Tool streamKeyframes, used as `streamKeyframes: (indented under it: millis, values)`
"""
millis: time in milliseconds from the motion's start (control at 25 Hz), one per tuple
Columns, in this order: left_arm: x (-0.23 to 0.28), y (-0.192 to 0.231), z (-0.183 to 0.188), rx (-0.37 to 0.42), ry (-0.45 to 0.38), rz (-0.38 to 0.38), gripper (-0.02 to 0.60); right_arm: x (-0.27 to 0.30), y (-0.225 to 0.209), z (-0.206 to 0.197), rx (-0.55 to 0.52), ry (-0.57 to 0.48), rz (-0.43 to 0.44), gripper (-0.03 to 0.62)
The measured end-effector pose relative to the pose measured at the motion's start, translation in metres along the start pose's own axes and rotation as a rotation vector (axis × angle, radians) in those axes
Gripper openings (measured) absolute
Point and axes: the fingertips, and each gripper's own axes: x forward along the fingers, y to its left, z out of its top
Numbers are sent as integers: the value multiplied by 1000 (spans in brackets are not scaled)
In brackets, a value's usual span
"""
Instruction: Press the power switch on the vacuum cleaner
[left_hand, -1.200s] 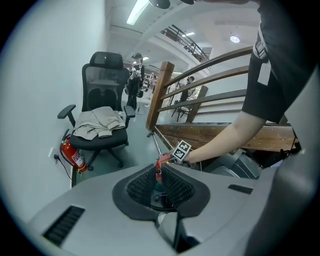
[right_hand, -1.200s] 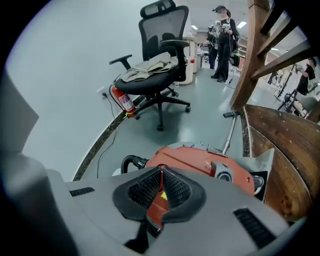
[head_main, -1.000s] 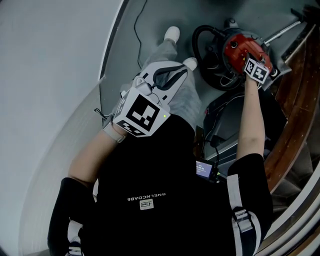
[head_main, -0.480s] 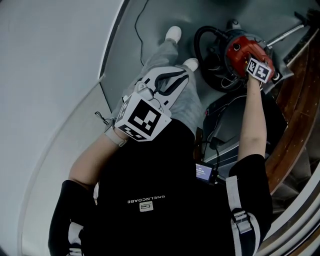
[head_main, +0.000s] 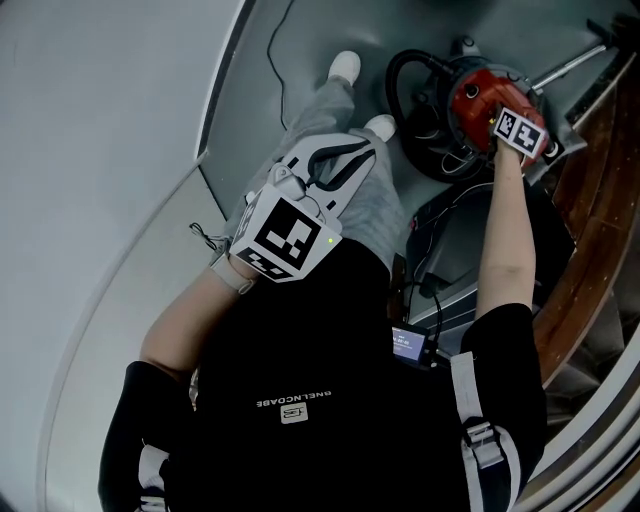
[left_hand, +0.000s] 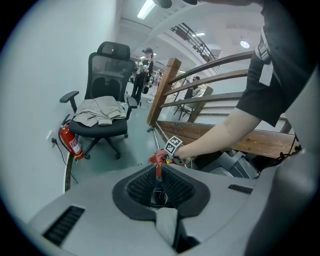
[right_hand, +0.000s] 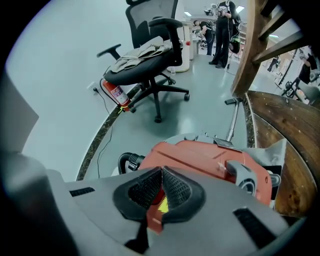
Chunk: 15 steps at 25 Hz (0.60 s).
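- Right gripper has crept a little farther over the red vacuum cleaner since a second ago.
- Its jaws are shut tight, tips together, with nothing between them. They sit low over the red top.
- That vacuum cleaner sits on the floor just beside the person's shoe, near the wooden railing.
- A black hose curls at its side, and a metal pipe sticks out behind.
- The left gripper is closed and empty, well apart from it.
- Farther back, an office chair holds folded cloth, with a fire extinguisher beside it.
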Motion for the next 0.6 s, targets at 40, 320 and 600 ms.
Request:
streamKeyframes:
  millis: [40,320,600]
  values:
    - [0,1,1,-6,-4,2,29,-1,0,0,-9,-7,-8,29]
    - [-6,2,4,-1,-14,18,29,-7,2,-6,-63,5,-20,29]
    - [-10,0,15,12,-20,6,29,-29,10,-13,-66,9,-25,29]
